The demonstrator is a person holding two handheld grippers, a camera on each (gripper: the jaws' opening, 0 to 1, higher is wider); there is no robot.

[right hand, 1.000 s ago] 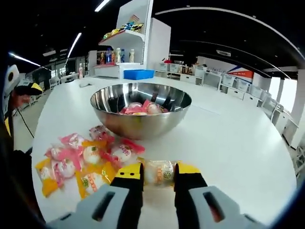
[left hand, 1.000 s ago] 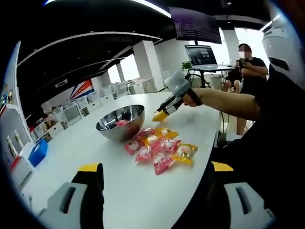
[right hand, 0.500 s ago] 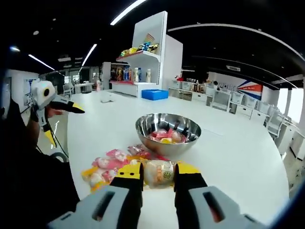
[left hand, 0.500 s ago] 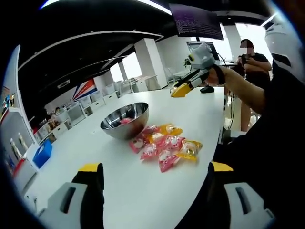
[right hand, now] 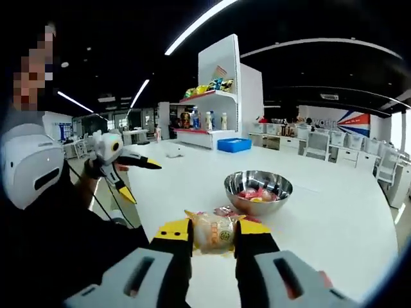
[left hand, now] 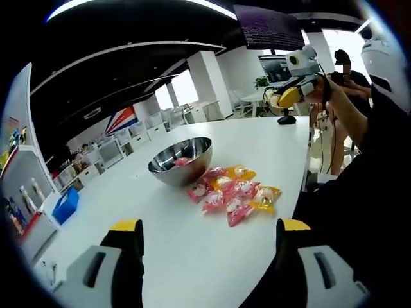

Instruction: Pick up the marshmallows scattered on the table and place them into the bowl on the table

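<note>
Right gripper pinches one wrapped marshmallow, raised well short of the bowl. Left gripper stands spread, empty. Remaining marshmallows lie beside the bowl. Advise: carry over the rim, then release

The right tongs have 2 black jaws capped with yellow tips, set on pale grey moulded bodies with dark slots. The left tongs are built the same: black jaws, yellow caps, grey housings with slotted openings. In the right gripper view the left tongs appear as a white rounded body with black and yellow pointed jaws. The person wears a black short-sleeved top and a white headset.
</note>
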